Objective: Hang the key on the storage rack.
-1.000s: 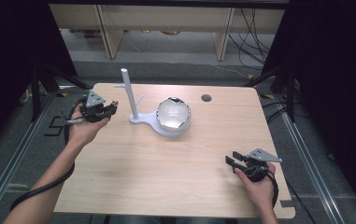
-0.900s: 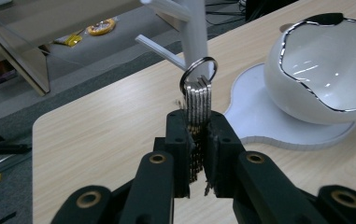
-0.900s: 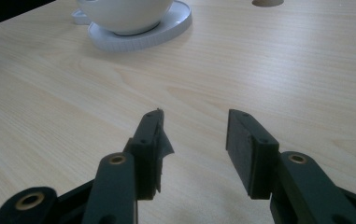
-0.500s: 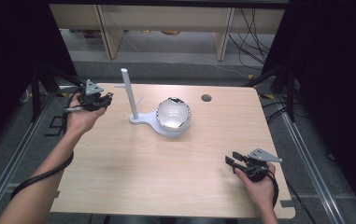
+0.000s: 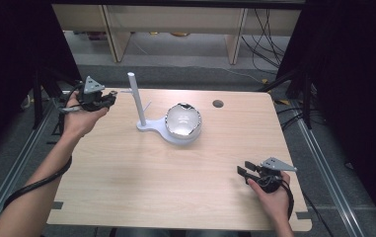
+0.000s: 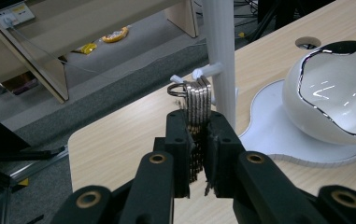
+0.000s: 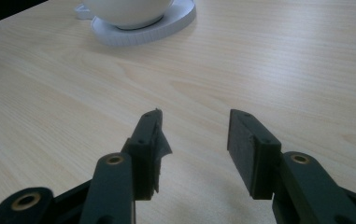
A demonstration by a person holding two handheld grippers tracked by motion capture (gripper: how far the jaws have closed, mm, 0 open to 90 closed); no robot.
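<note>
A white stand has a tall post (image 5: pixel 135 98) with small side pegs, and its flat base (image 5: pixel 148 126) carries a white bowl (image 5: pixel 183 120) with a chrome rim. My left gripper (image 5: pixel 108 100) hovers left of the post, off the table's far left corner. In the left gripper view, the left gripper (image 6: pixel 198 122) is shut on a bunch of flat metal pieces on a ring (image 6: pixel 198 95), close in front of a peg (image 6: pixel 207 71). My right gripper (image 5: pixel 242 173) rests near the front right and stands open (image 7: pixel 194 126) with nothing between its jaws, which have just widened slightly.
The wooden table (image 5: pixel 175 187) has a round cable hole (image 5: pixel 218 103) near its far edge. Beyond it are shelving legs and cables on the floor. Metal rails run along both sides of the table.
My left hand has lifted and drawn slightly left, away from the post, with the metal bunch still gripped. The right hand has stayed put.
</note>
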